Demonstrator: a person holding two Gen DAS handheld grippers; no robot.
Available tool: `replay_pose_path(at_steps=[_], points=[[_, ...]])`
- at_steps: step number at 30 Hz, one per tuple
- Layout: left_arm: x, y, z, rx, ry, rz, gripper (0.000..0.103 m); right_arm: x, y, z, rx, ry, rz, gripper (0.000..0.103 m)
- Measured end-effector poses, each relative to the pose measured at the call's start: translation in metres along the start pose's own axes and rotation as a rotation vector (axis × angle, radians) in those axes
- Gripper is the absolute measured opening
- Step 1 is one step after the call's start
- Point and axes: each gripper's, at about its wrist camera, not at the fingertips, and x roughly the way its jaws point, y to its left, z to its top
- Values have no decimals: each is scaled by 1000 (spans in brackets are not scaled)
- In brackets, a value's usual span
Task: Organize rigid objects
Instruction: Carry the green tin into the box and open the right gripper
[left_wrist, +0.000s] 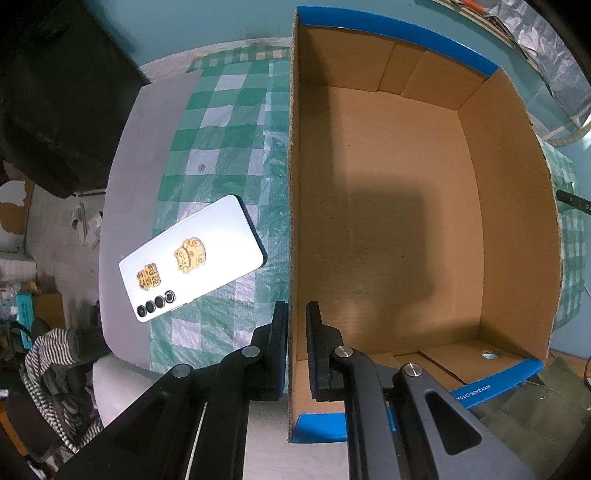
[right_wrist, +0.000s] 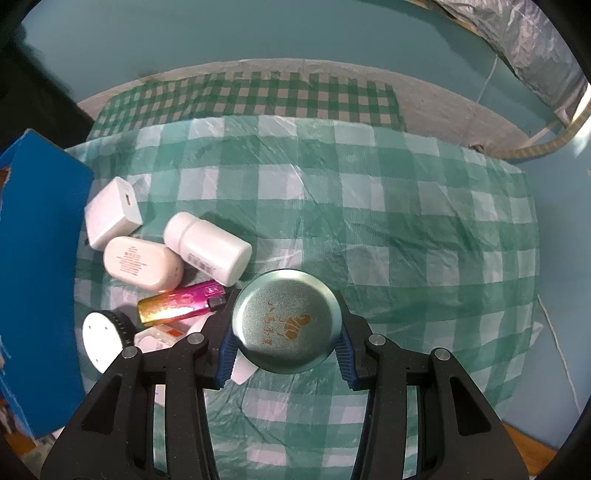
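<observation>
My left gripper is shut on the left wall of an open cardboard box with blue edges; the box is empty inside. A white phone with gold stickers lies face down left of the box. My right gripper is shut on a round green tin with gold print, held just above the cloth. Left of it lie a pink-gold lighter, a white bottle, a cream case, a white charger and a white round dial.
The blue outer side of the box stands at the far left of the right wrist view. A green checked cloth covers the table. A white packet lies under the lighter. Clothes lie beyond the table's left edge.
</observation>
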Motion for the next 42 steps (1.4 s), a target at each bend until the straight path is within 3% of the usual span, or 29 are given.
replay_pose_path(at_steps=[12,29,42], points=[[-3,0,0,11,-7,-5,9,-40,33,4,-73,-44,0,44],[-7,0,0,23,-19,-6,9,-95,113,20,-216,-77,60,44],[-7,1,0,27,-15,-8,9,-109,185,33,-365,-86,114,44]])
